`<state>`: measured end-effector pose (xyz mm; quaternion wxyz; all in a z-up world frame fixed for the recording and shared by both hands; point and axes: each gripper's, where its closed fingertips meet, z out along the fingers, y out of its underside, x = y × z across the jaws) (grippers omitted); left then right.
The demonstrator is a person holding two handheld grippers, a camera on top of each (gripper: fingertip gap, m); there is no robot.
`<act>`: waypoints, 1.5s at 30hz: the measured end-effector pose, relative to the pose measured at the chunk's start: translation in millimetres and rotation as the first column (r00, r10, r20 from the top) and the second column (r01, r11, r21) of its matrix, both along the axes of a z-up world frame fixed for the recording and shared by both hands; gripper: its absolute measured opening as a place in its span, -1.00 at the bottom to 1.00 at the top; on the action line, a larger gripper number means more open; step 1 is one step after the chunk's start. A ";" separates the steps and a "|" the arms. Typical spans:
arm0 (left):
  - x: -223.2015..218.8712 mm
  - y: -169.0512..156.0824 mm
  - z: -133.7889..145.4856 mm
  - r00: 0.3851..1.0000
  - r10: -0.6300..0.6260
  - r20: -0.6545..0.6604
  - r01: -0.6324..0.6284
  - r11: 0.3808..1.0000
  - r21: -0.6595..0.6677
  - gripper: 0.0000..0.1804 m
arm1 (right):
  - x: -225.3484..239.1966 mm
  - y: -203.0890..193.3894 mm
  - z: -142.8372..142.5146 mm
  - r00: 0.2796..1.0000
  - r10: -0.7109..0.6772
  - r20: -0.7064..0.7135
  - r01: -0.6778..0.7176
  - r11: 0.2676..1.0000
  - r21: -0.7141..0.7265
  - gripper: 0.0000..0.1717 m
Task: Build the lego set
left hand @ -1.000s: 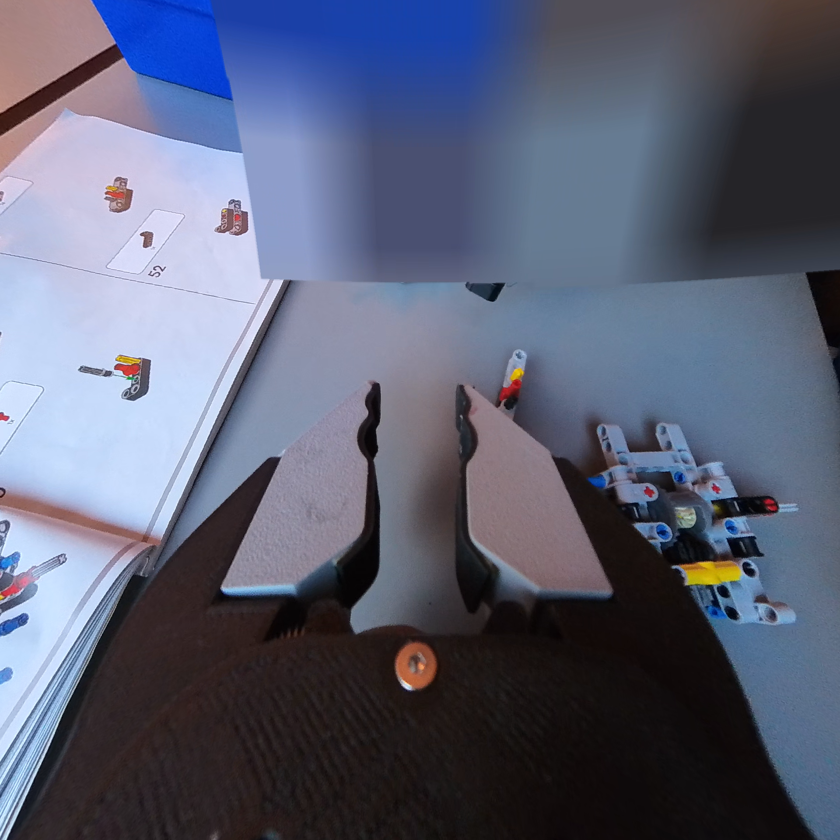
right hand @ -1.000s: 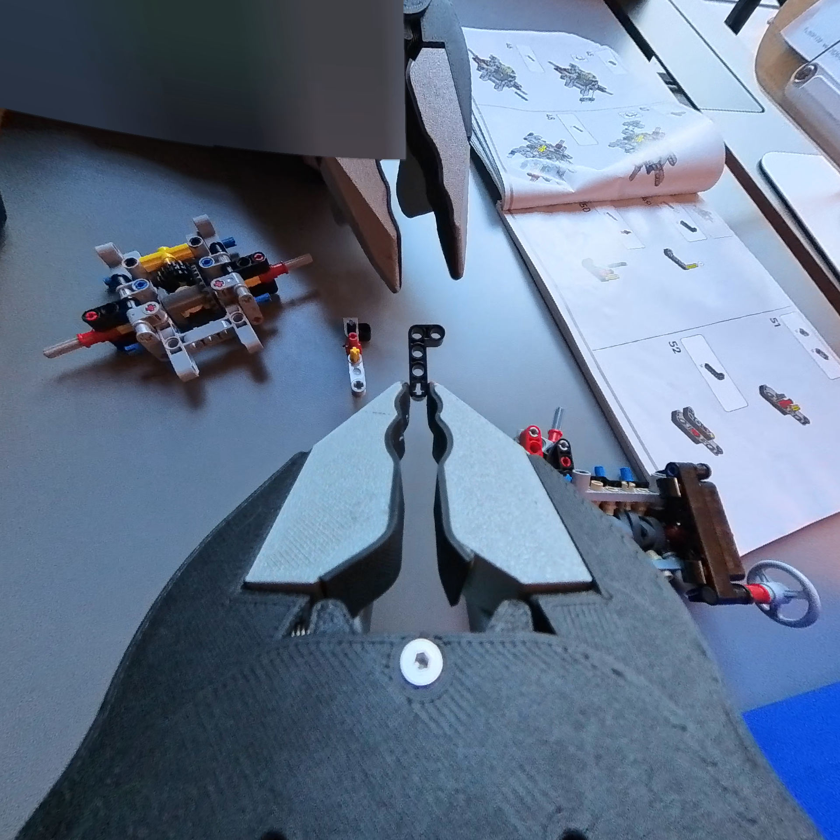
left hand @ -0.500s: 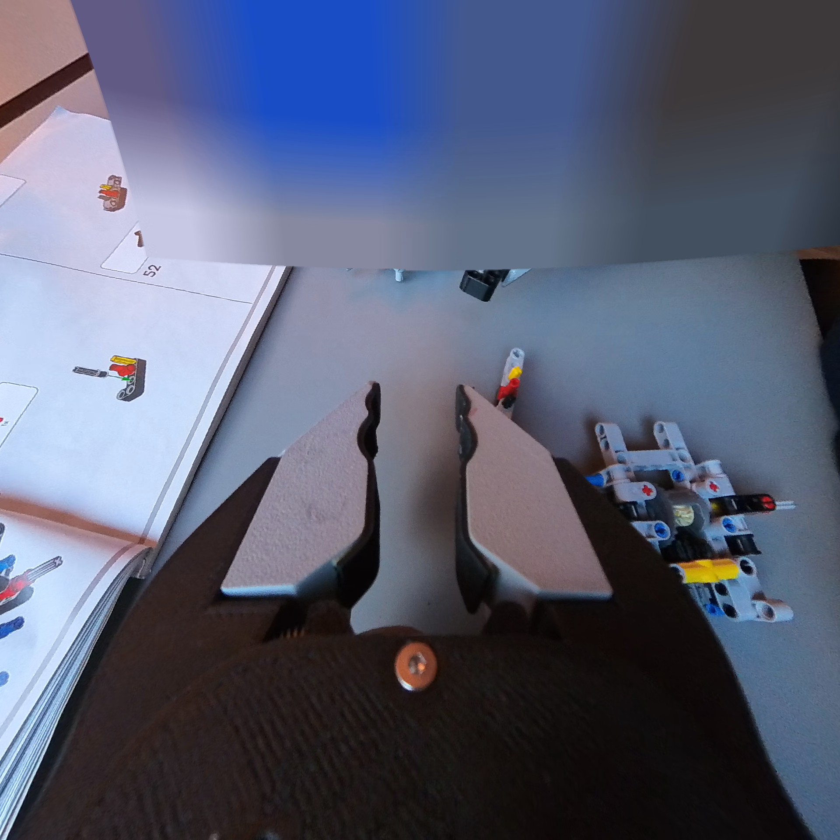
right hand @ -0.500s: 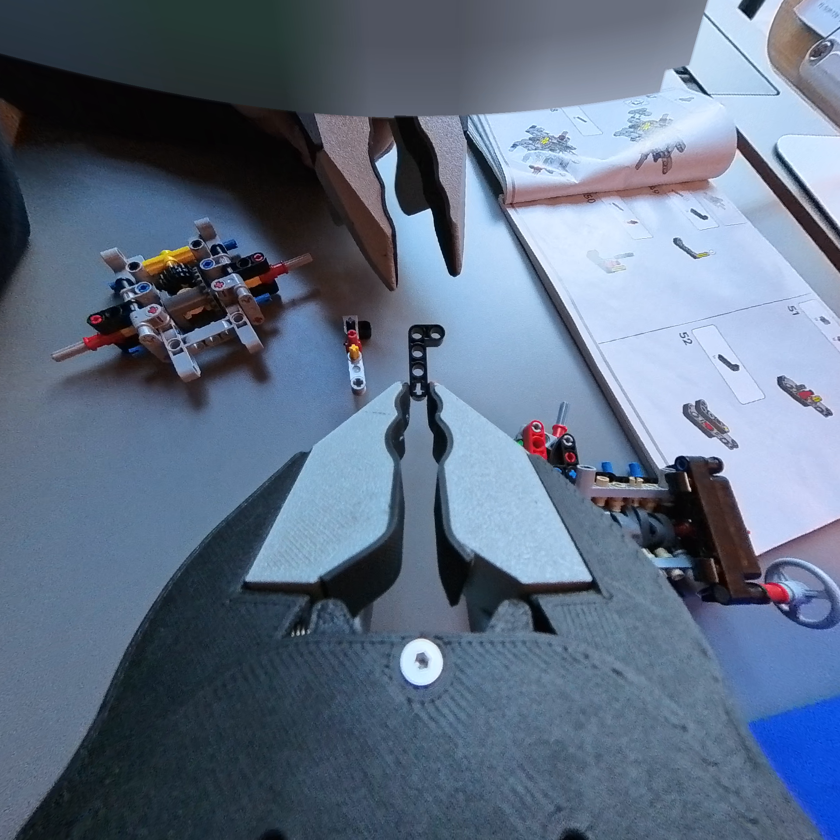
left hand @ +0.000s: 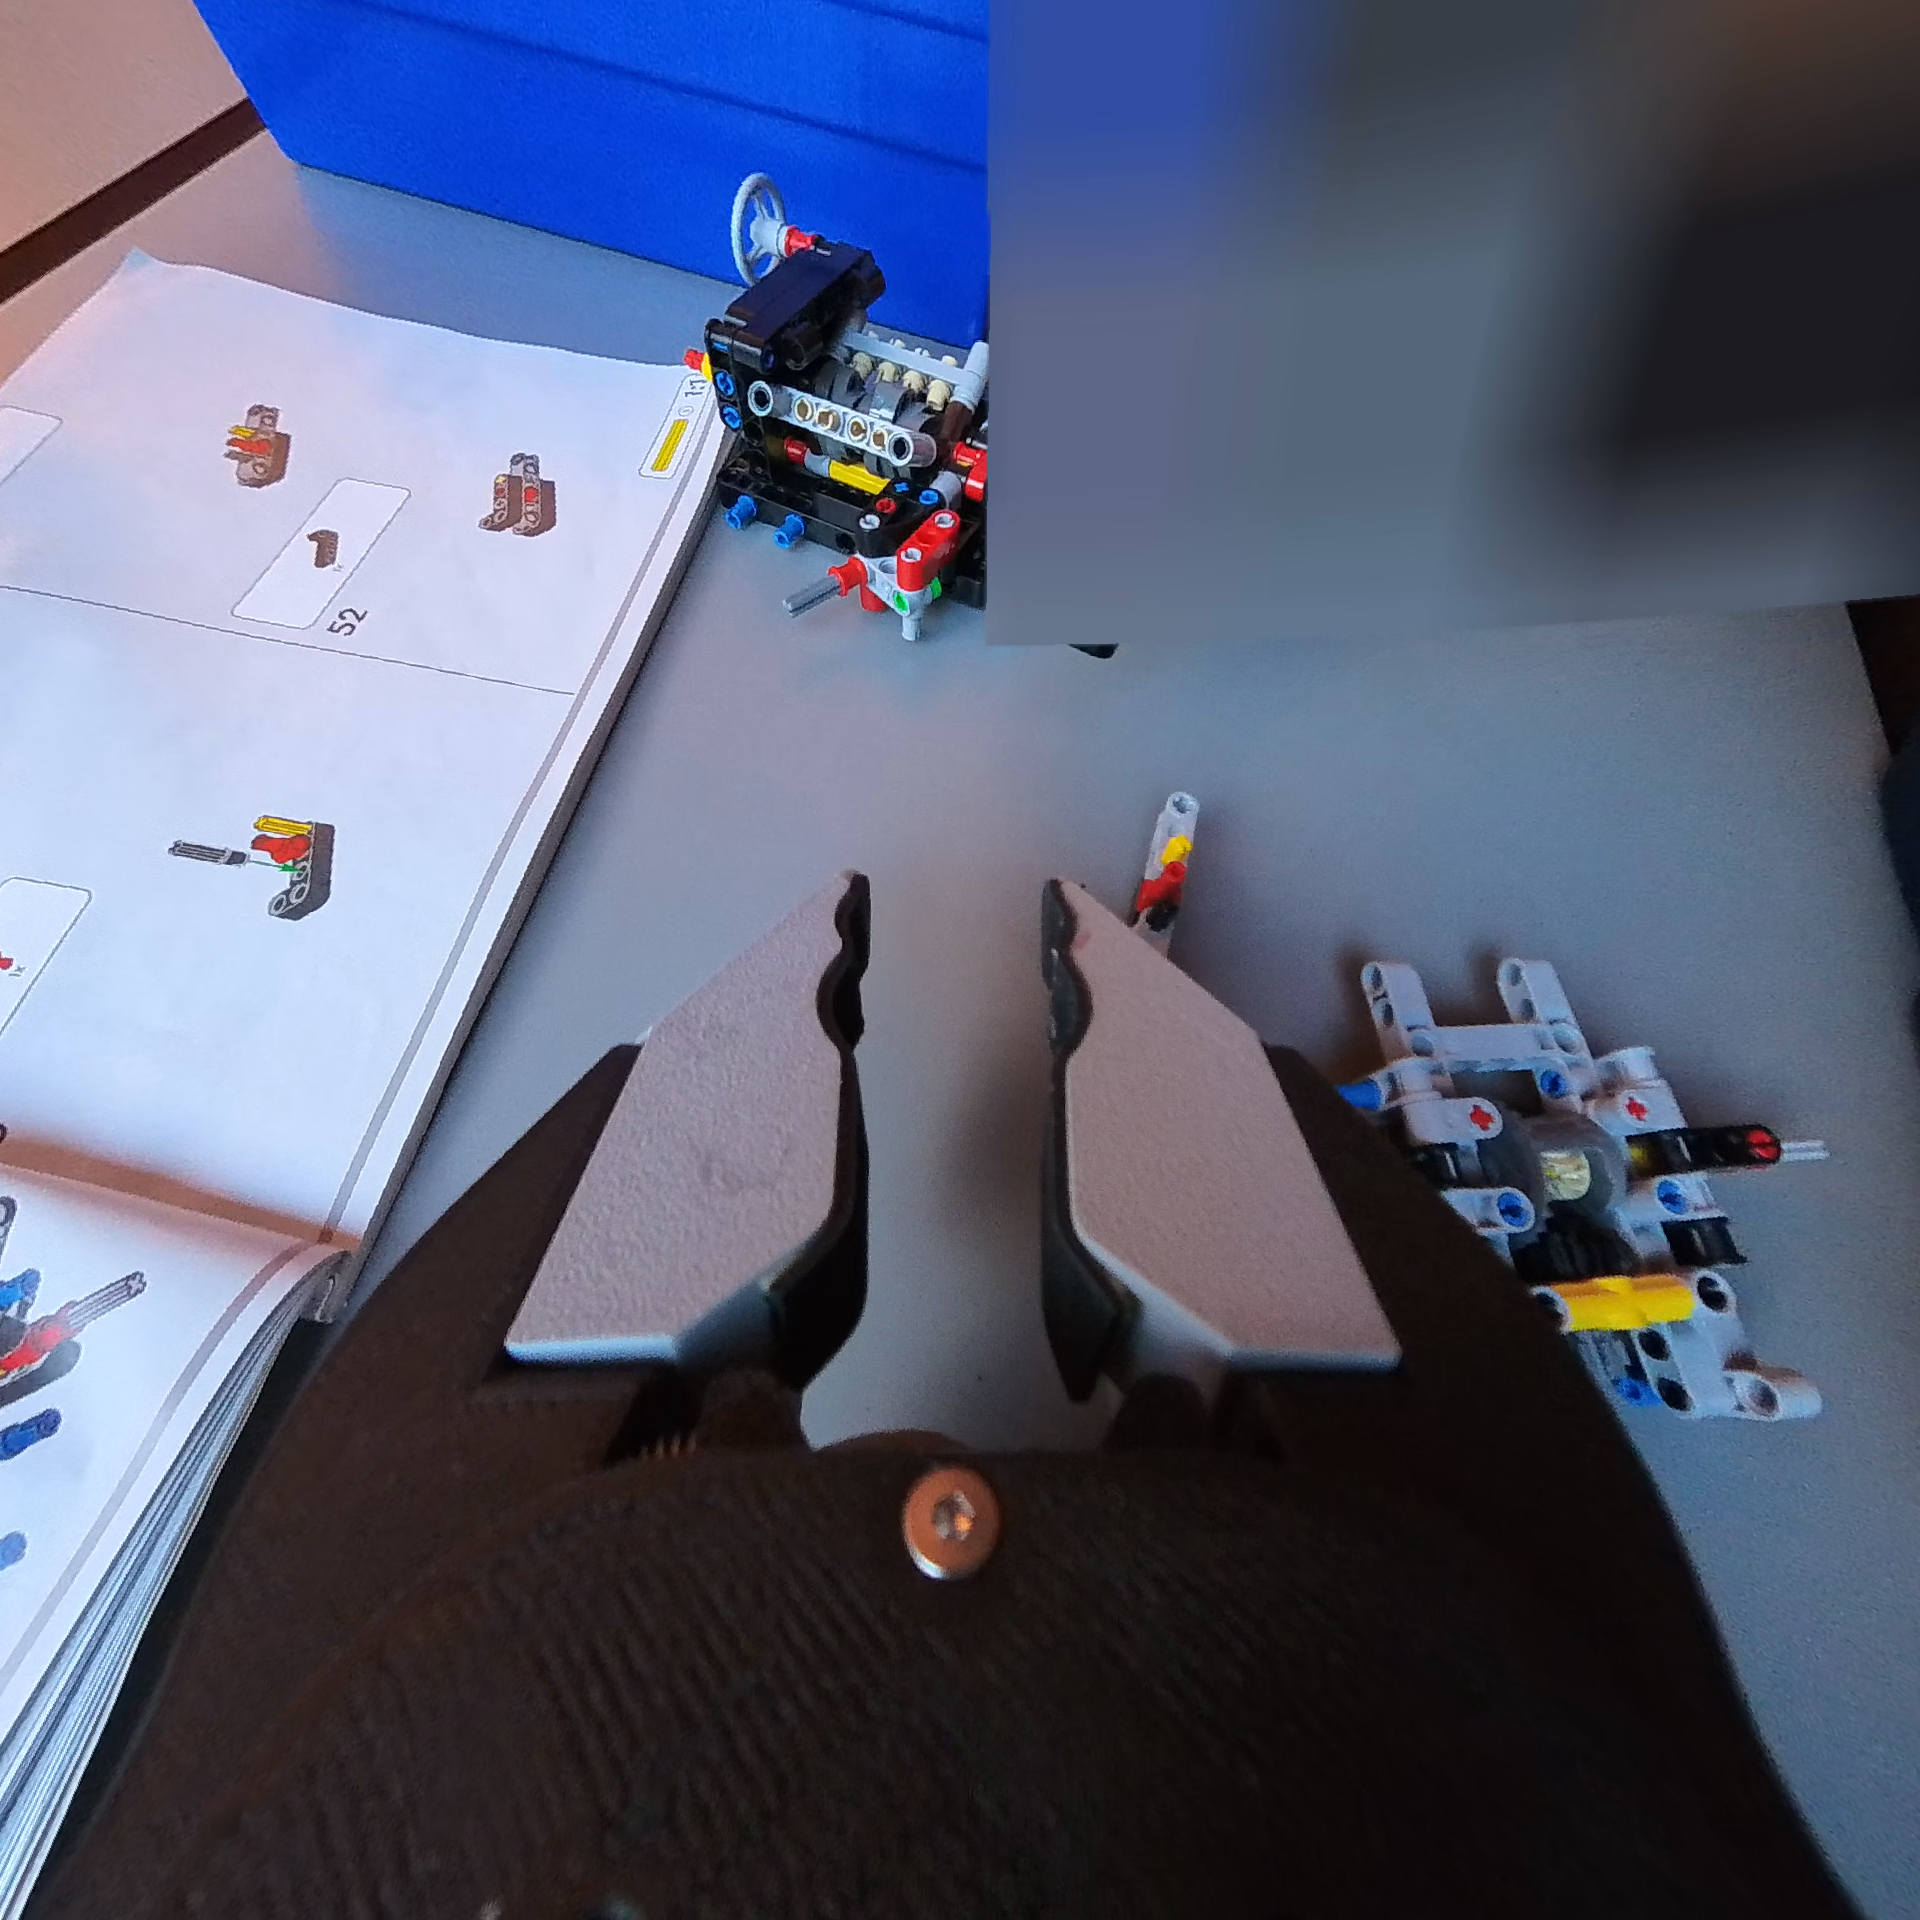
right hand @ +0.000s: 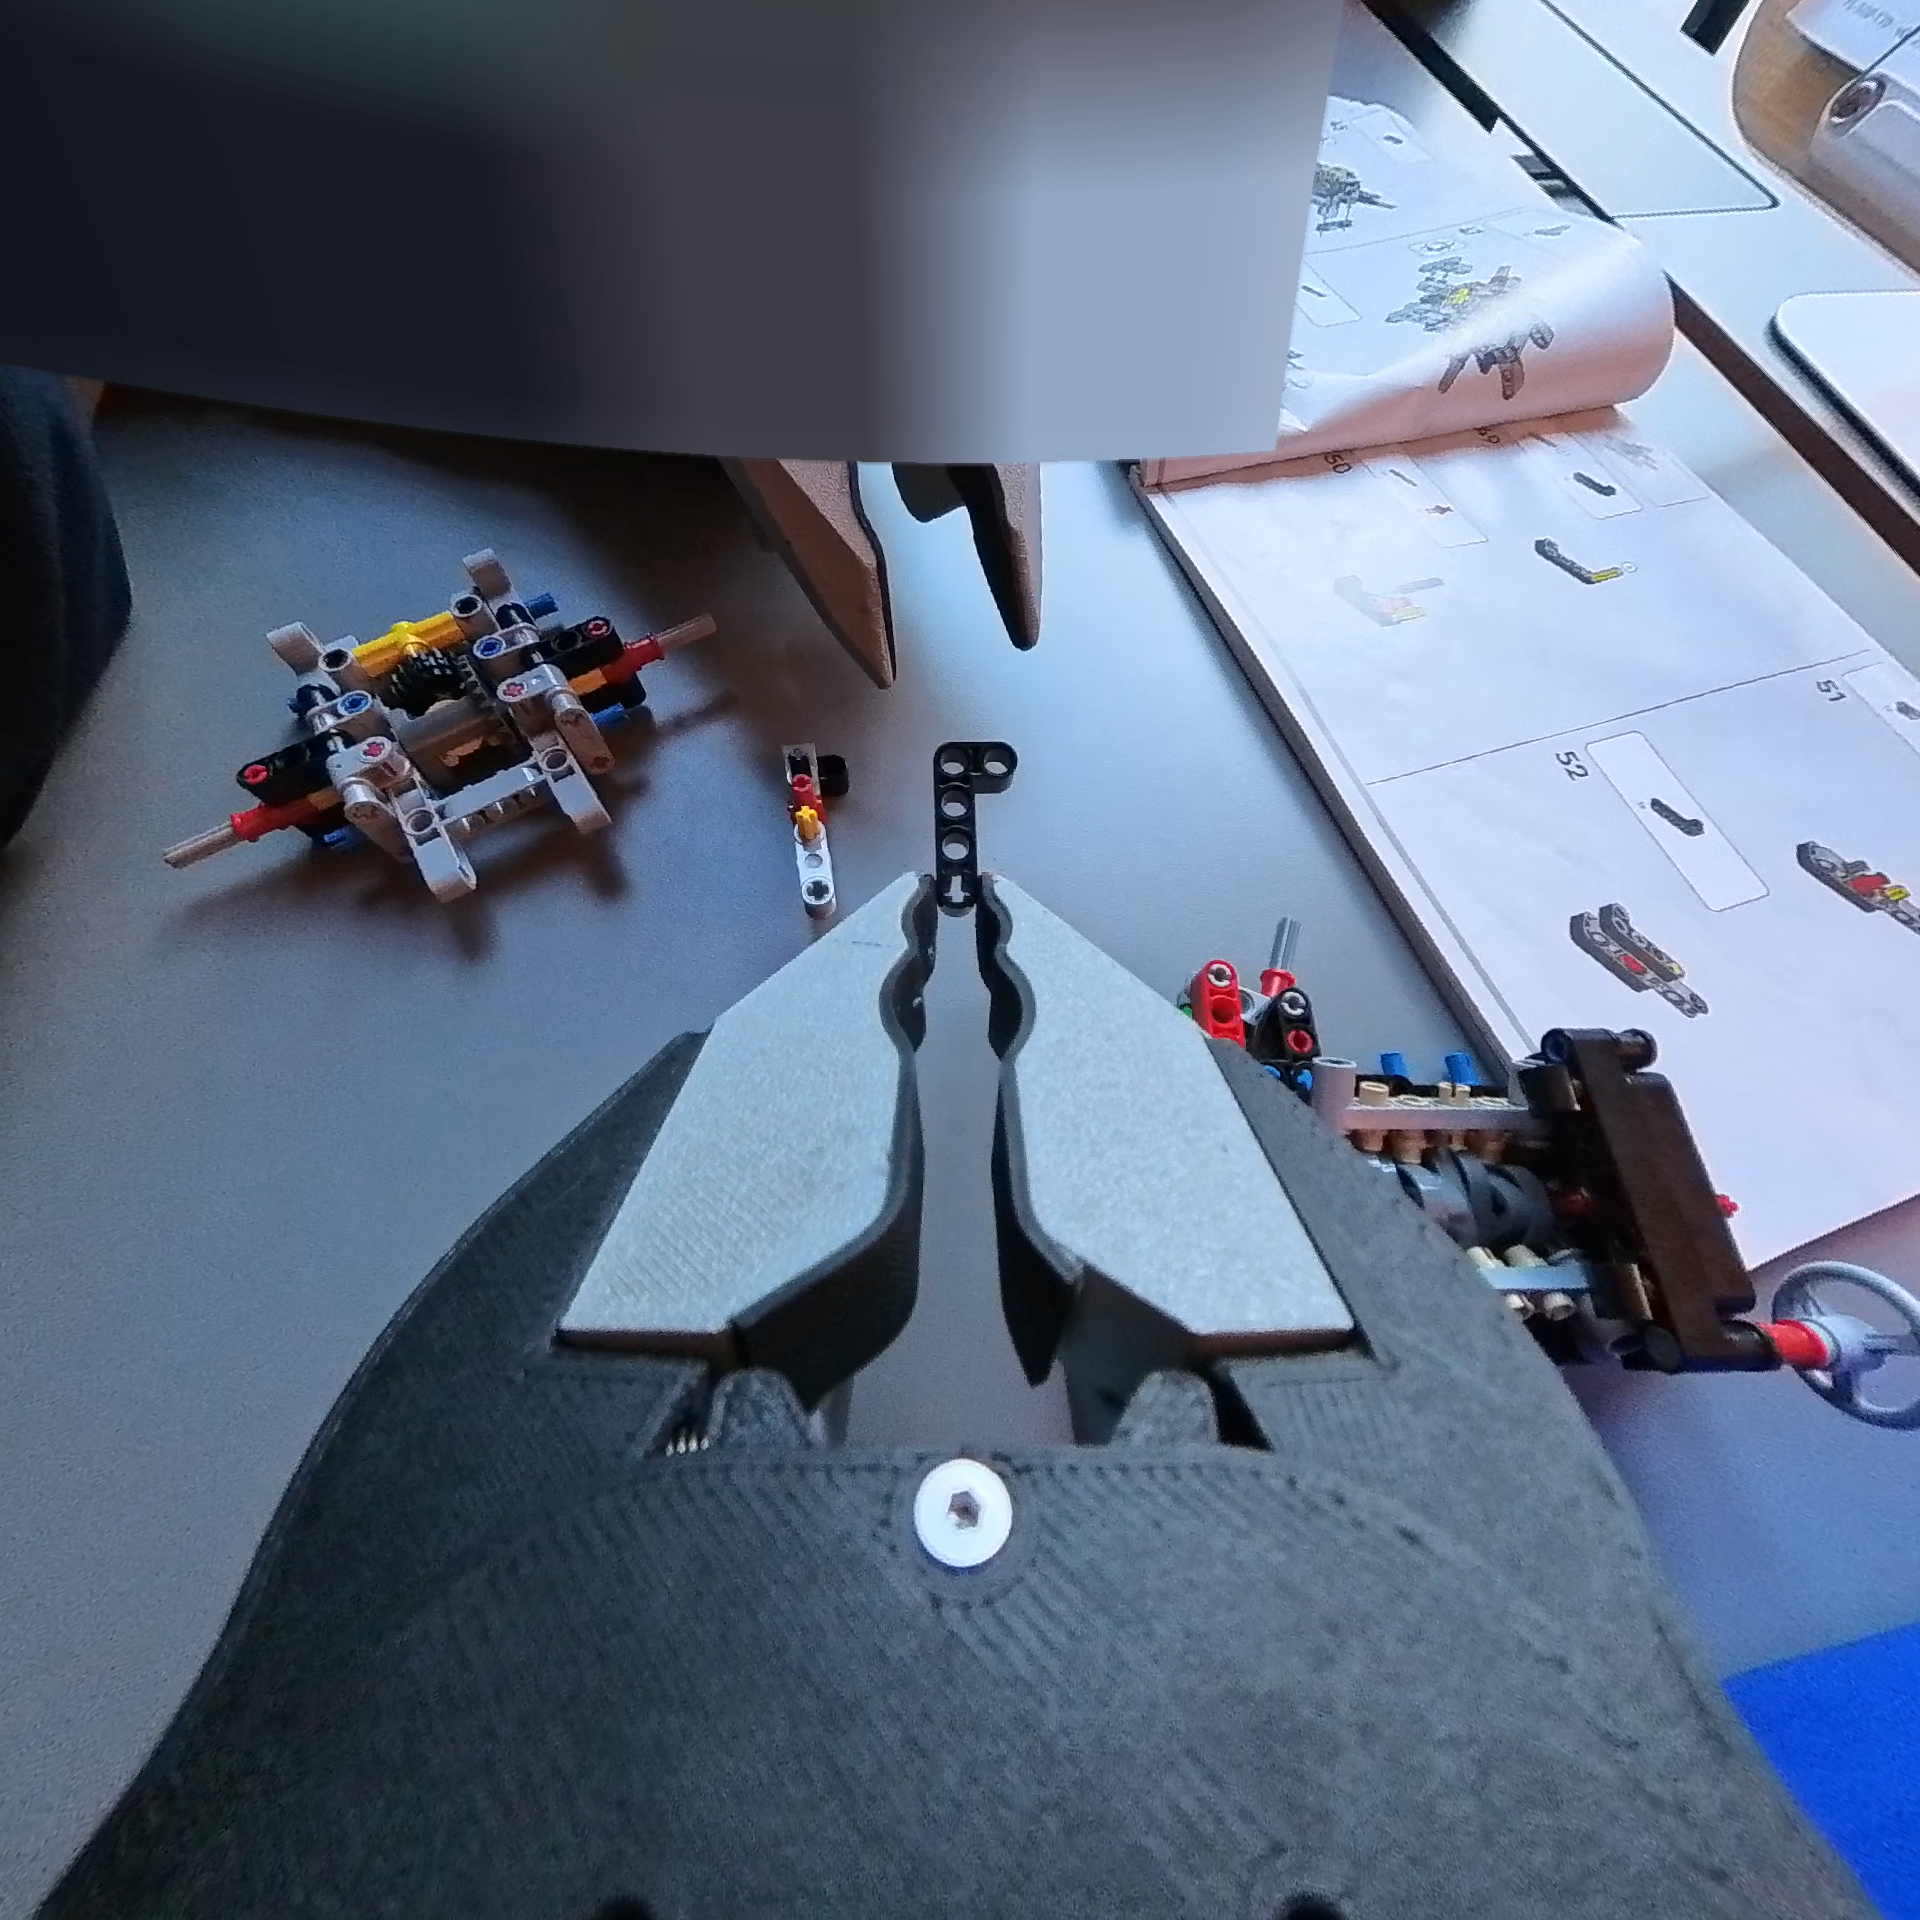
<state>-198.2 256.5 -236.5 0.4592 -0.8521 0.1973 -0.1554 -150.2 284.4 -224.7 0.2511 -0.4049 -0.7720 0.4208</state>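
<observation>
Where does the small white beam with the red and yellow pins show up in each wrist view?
Left wrist view: small white beam lies on the table just right of the left gripper's right fingertip.
Right wrist view: same beam lies left of centre, left of the black L-shaped beam in the right gripper's jaws.
Shared landmark: the open instruction booklet.

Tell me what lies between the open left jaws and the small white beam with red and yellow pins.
Nothing visible. The small white beam lies on the grey table just beside the left gripper's right fingertip, with only bare tabletop around it.
</observation>
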 end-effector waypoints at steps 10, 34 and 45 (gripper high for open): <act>-0.2 0.0 0.1 1.000 0.001 0.004 -0.001 1.000 -0.001 -0.66 | -0.1 -0.3 -0.2 1.000 0.001 0.001 -0.001 1.000 -0.005 -0.95; 5.4 -4.2 7.3 0.998 -0.052 0.045 0.051 0.998 0.027 -0.66 | -0.3 -13.1 -0.8 0.997 0.058 0.043 -0.053 0.991 -0.120 -0.95; 36.8 -10.4 18.5 0.980 -0.200 0.018 0.199 0.977 0.072 -0.64 | 1.9 -37.7 -0.5 0.986 0.149 0.077 -0.144 0.987 -0.070 -0.96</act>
